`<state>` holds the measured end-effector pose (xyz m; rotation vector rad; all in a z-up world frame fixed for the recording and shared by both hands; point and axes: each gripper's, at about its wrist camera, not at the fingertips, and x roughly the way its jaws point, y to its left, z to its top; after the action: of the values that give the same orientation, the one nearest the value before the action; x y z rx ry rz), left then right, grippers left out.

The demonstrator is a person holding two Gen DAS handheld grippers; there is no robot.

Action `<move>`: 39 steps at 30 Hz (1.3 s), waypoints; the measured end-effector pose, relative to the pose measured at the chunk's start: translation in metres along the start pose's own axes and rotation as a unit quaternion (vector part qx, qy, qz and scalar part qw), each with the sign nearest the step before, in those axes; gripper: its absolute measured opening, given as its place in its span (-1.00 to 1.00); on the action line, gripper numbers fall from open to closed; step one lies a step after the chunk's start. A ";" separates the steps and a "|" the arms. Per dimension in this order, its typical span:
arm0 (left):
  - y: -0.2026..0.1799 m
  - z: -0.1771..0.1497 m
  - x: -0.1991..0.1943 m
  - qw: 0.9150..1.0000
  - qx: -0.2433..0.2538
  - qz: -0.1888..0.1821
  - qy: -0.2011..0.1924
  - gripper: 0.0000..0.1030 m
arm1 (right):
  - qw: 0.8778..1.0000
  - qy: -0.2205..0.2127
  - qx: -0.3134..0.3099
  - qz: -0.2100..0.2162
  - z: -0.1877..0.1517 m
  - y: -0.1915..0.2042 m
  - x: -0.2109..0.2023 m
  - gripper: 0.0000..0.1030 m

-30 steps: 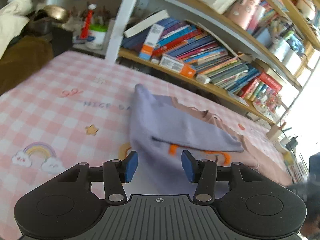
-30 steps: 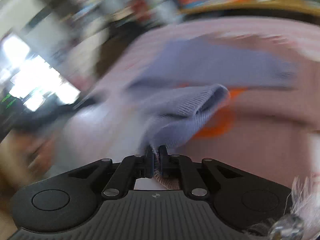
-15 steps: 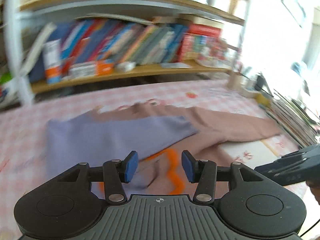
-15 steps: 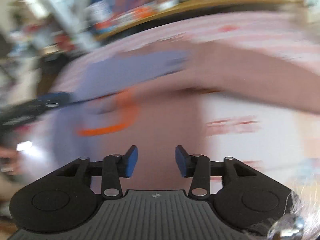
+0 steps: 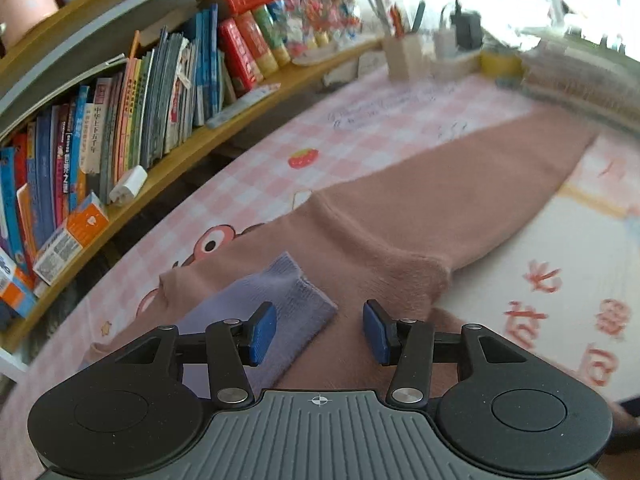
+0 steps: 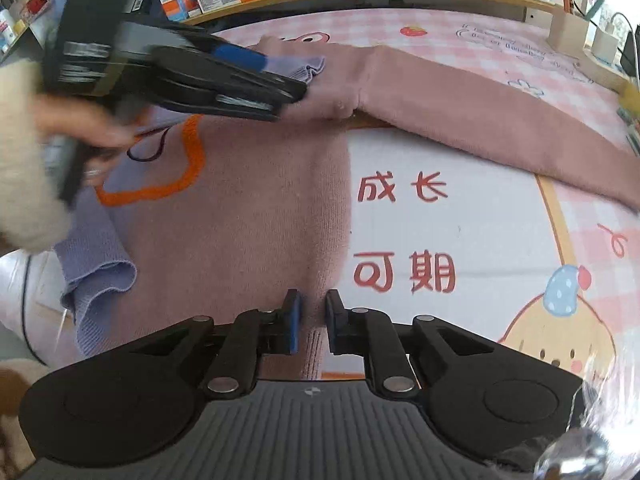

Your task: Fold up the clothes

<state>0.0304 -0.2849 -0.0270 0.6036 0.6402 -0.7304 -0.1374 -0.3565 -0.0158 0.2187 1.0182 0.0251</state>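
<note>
The left gripper (image 5: pixel 319 330) has its jaws spread wide, low in the frame, over the purple sleeve (image 5: pixel 276 300) and the pink sweater (image 5: pixel 400 216). The right gripper (image 6: pixel 311 322) has its jaws nearly pressed together at the sweater's bottom edge; it looks like they pinch the hem, but that is hard to see. The sweater lies flat on the pink checked cloth (image 6: pixel 460 208), one sleeve (image 6: pixel 500 120) stretched to the upper right. Books (image 5: pixel 120 120) fill the shelf (image 5: pixel 168 160) at the upper left.
</note>
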 end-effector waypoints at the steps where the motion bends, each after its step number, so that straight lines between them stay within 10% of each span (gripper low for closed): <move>1: -0.002 0.000 0.004 1.000 0.006 0.005 0.003 -0.07 | 1.000 -0.002 0.002 0.001 -0.002 -0.001 -0.001 -0.76; 3: -0.005 0.000 0.013 1.000 0.018 0.015 0.009 -0.14 | 1.000 -0.004 0.004 -0.002 -0.003 0.001 0.000 -0.76; 5: -0.009 0.000 0.021 0.999 0.030 0.025 0.015 -0.87 | 1.000 -0.006 0.006 -0.006 -0.002 0.000 0.001 -0.76; 6: -0.010 0.000 0.025 0.999 0.036 0.030 0.019 -0.92 | 1.000 -0.006 0.007 -0.008 -0.002 0.001 0.001 -0.76; 10: 0.046 -0.012 -0.023 0.992 -0.094 0.065 -0.055 -0.93 | 1.000 -0.008 0.009 -0.017 -0.002 0.003 0.002 -0.76; 14: 0.126 -0.058 -0.086 0.960 -0.226 0.125 -0.107 -0.93 | 1.000 -0.009 0.011 -0.027 -0.002 0.006 0.004 -0.76; 22: 0.241 -0.212 -0.164 0.902 -0.322 0.286 -0.033 -0.93 | 0.998 -0.007 0.014 -0.054 -0.002 0.016 0.005 -0.76; 31: 0.292 -0.273 -0.186 0.867 -0.349 0.356 0.001 -0.83 | 0.995 0.004 0.017 -0.100 -0.004 0.033 0.005 -0.77; 36: 0.306 -0.287 -0.204 0.851 -0.367 0.375 0.012 -0.73 | 0.992 0.012 0.020 -0.120 -0.008 0.044 0.003 -0.78; 39: 0.277 -0.276 -0.221 0.871 -0.393 0.292 -0.034 -0.50 | 0.992 0.015 0.027 -0.125 -0.017 0.051 0.001 -0.78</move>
<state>0.0259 0.1610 0.0240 -0.0108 0.5844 0.1092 -0.1468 -0.3041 -0.0153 0.1389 1.0702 -0.2268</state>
